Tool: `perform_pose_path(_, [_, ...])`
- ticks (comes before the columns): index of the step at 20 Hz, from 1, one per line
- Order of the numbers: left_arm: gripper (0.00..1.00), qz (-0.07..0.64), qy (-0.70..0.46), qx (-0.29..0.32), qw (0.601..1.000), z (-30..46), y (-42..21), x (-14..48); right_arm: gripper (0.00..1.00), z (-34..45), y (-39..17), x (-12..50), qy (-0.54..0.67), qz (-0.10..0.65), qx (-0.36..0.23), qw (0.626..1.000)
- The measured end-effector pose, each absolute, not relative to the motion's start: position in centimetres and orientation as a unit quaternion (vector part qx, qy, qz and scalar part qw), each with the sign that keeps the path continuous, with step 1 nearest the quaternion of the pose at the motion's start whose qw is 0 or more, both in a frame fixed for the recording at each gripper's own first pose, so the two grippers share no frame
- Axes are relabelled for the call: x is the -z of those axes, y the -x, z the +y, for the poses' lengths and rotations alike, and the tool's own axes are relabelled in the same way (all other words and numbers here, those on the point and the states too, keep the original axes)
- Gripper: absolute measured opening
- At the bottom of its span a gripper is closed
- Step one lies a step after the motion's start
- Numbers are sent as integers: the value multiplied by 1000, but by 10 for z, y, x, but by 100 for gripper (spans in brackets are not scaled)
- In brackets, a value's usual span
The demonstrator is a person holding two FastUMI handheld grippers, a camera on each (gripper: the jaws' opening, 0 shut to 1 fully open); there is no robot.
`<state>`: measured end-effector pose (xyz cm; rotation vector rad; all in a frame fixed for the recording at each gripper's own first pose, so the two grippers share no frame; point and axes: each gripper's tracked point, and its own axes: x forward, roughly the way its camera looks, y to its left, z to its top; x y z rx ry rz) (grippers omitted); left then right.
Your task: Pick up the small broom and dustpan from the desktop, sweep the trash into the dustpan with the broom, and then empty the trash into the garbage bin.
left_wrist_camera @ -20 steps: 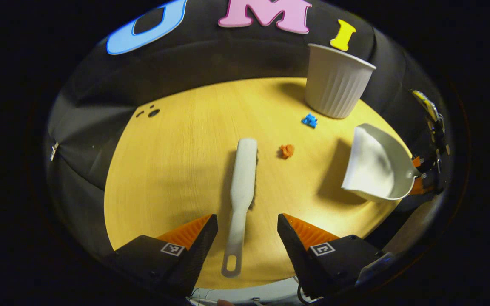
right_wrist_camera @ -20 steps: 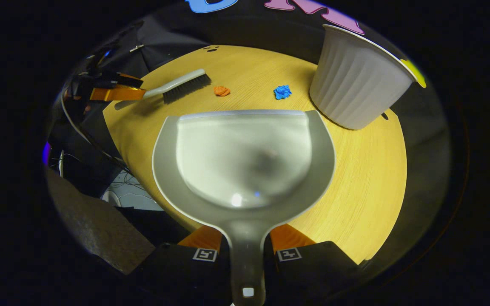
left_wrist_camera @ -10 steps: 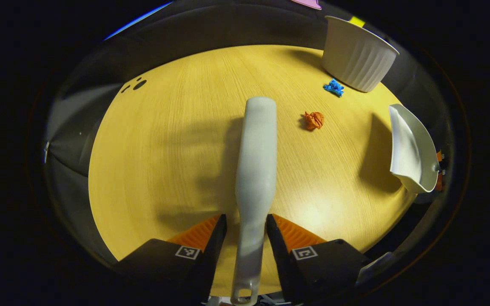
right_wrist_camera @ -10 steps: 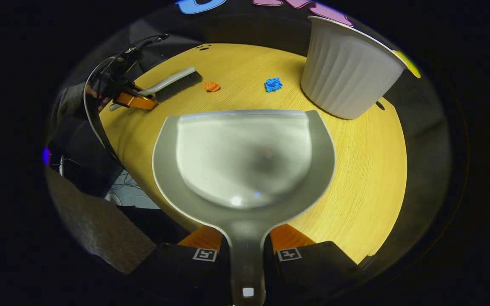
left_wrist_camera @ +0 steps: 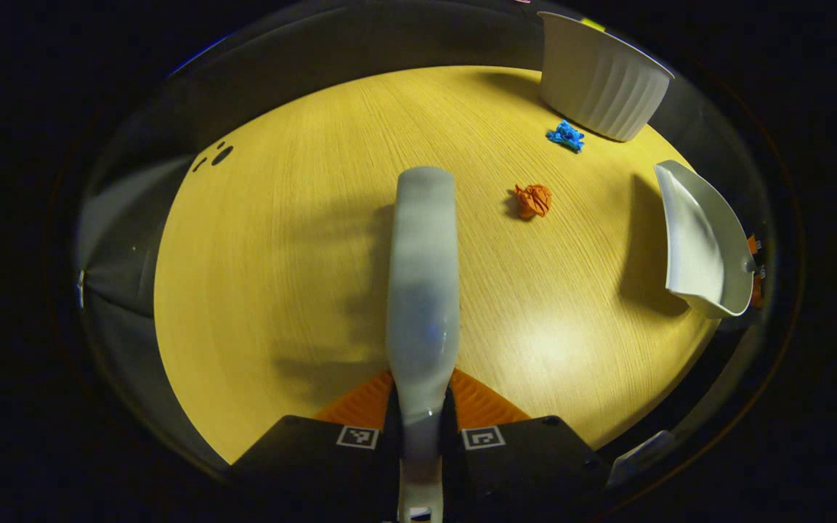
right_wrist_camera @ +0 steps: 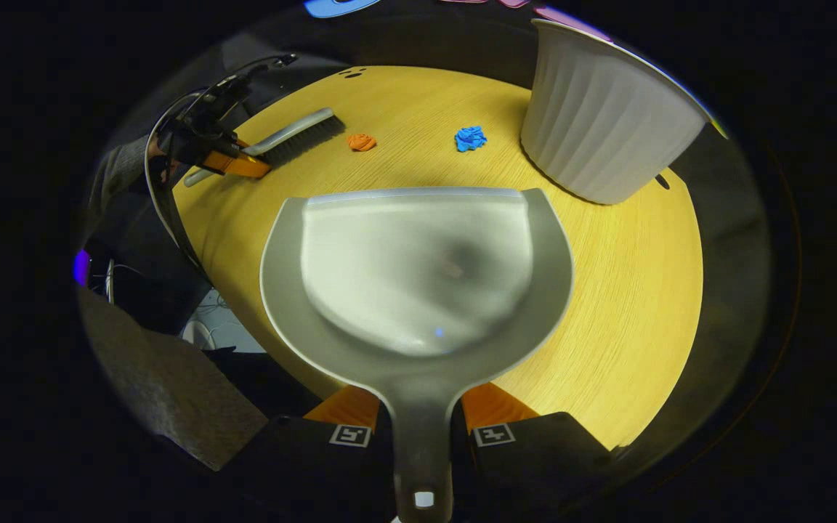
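Yellow round wooden desktop [left_wrist_camera: 302, 276] offers open room mid-surface. Left gripper [left_wrist_camera: 421, 425] pinches the pale grey plastic broom [left_wrist_camera: 422, 290] by its handle; right gripper [right_wrist_camera: 421, 418] clamps the grey plastic dustpan [right_wrist_camera: 418, 276] likewise. Both look light and stiff. Orange paper wad [left_wrist_camera: 532, 200] and blue wad [left_wrist_camera: 566, 136] lie near the white ribbed bin [left_wrist_camera: 600, 80], close to the far edge.

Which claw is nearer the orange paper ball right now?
Left. The left claw grips the broom beside the orange paper ball; the right claw holds the dustpan farther back.
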<state>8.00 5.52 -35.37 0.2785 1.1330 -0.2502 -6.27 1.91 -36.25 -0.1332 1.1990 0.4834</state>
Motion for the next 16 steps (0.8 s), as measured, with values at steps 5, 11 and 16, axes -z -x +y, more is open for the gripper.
perform_pose_path(5, [25, 507, -129, 111, 845, 27, -127, 339, 36, -4, 36, 370, 115, 581, -251, 766])
perform_pose_path(11, [25, 510, -159, 134, 835, -10, -168, 350, 36, -12, 15, 383, 130, 596, -260, 748])
perform_pose_path(16, [25, 510, -192, 193, 816, -51, -199, 346, 36, -11, 1, 386, 120, 591, -268, 751])
